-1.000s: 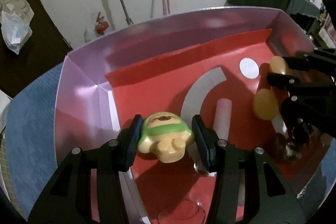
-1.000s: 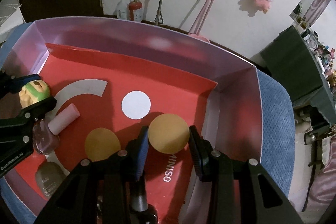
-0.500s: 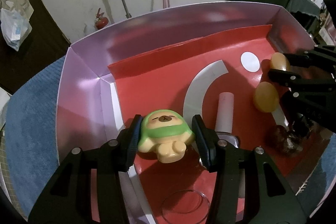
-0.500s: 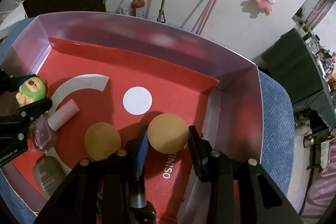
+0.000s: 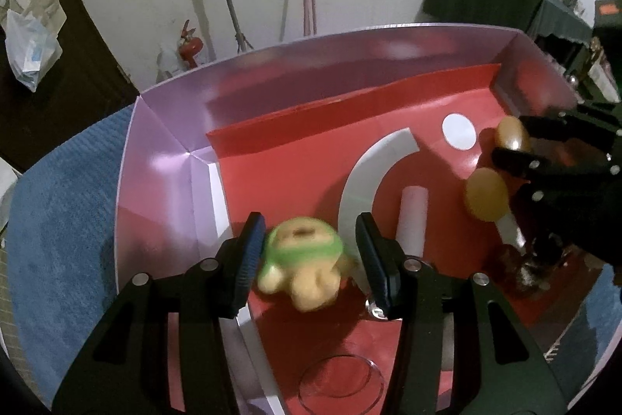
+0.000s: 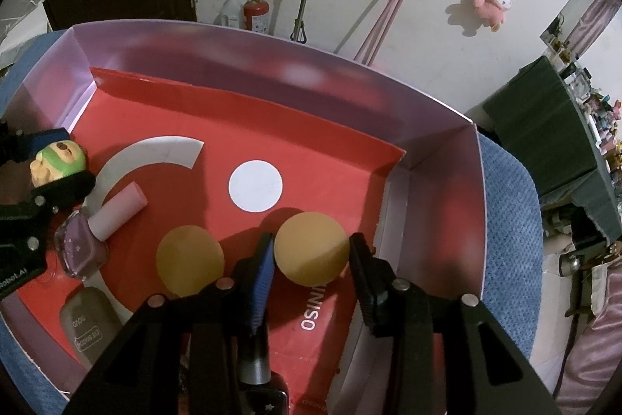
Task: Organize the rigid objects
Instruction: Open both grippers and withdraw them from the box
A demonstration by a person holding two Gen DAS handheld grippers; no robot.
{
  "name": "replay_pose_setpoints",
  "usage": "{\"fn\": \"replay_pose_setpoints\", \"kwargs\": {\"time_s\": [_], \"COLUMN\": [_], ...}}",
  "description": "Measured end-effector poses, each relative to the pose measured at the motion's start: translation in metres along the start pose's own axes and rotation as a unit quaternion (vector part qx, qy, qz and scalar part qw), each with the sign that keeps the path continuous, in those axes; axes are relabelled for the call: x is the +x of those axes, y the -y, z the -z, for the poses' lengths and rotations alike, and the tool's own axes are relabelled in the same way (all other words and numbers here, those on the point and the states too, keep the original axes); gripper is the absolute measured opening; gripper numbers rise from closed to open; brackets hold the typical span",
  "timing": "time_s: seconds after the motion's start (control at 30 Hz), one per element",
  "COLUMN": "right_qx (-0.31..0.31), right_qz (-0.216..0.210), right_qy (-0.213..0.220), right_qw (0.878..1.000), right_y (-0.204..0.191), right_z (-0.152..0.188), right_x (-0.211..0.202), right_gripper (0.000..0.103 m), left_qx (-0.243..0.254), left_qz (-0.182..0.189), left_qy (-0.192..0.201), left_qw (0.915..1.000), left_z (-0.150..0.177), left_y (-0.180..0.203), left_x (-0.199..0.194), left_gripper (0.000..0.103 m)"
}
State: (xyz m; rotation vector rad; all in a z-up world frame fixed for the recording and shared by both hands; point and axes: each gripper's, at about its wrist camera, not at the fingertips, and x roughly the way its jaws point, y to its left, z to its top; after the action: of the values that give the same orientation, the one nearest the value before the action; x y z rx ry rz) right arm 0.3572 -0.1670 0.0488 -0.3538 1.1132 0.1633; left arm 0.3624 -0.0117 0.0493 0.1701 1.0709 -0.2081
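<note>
Left gripper first: I see its jaws spread wider than the bear figurine between them, with a gap on each side, so nothing is clamped. That figurine, yellow with a green hood, is blurred in my left view and sits over the red floor of the box, near the left wall. My right gripper has its jaws parted around an orange ball; the left pad looks to be touching it, and I can't tell about the right pad. A second orange ball lies just to the left of that gripper. Between the balls and the figurine I see a pink-capped nail polish bottle lying on its side, and a brownish eyeshadow case near the box's front edge. Underneath the box is a blue cloth
</note>
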Motion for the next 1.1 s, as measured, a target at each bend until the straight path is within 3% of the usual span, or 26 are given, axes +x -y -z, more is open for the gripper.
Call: {"fn": "replay_pose_setpoints", "kwargs": {"time_s": [0.23,0.3,0.37,0.47,0.6,0.67,0.83,0.97,1.1], "right_qx": [-0.006,-0.006,-0.005,-0.003,0.001,0.006,0.014,0.014,0.004], "right_qz": [0.003,0.004,0.008,0.009,0.003,-0.003,-0.023,-0.038,-0.052], "right_qy": [0.005,0.009,0.017,0.028,0.055,0.069,0.106,0.144,0.187], "right_qw": [1.0,1.0,1.0,1.0,0.998,0.998,0.994,0.989,0.981], "right_y": [-0.004,-0.006,-0.004,0.0,0.005,0.009,0.018,0.016,0.007], "right_z": [0.002,0.003,0.004,0.008,0.017,0.022,0.04,0.06,0.087], "right_x": [-0.005,-0.008,-0.015,-0.03,-0.057,-0.07,-0.106,-0.14,-0.178], "right_gripper": [0.049,0.056,0.058,0.06,0.07,0.072,0.082,0.089,0.098], "left_qx": [-0.002,-0.006,-0.011,-0.021,-0.03,-0.031,-0.018,-0.037,-0.049], "left_qz": [0.008,0.014,0.018,0.037,0.053,0.049,0.04,0.067,0.075], "left_qy": [0.008,0.017,0.026,0.051,0.078,0.096,0.153,0.187,0.217], "left_qw": [0.9999,0.9997,0.9994,0.9978,0.9951,0.9937,0.9873,0.9793,0.9721], "left_z": [0.002,0.004,0.004,0.007,0.014,0.017,0.034,0.049,0.07], "left_y": [0.0,0.0,0.0,0.001,0.004,0.006,0.017,0.016,0.015], "left_x": [-0.01,-0.017,-0.024,-0.041,-0.065,-0.078,-0.121,-0.151,-0.175], "left_gripper": [0.051,0.053,0.063,0.065,0.066,0.074,0.078,0.088,0.091]}}
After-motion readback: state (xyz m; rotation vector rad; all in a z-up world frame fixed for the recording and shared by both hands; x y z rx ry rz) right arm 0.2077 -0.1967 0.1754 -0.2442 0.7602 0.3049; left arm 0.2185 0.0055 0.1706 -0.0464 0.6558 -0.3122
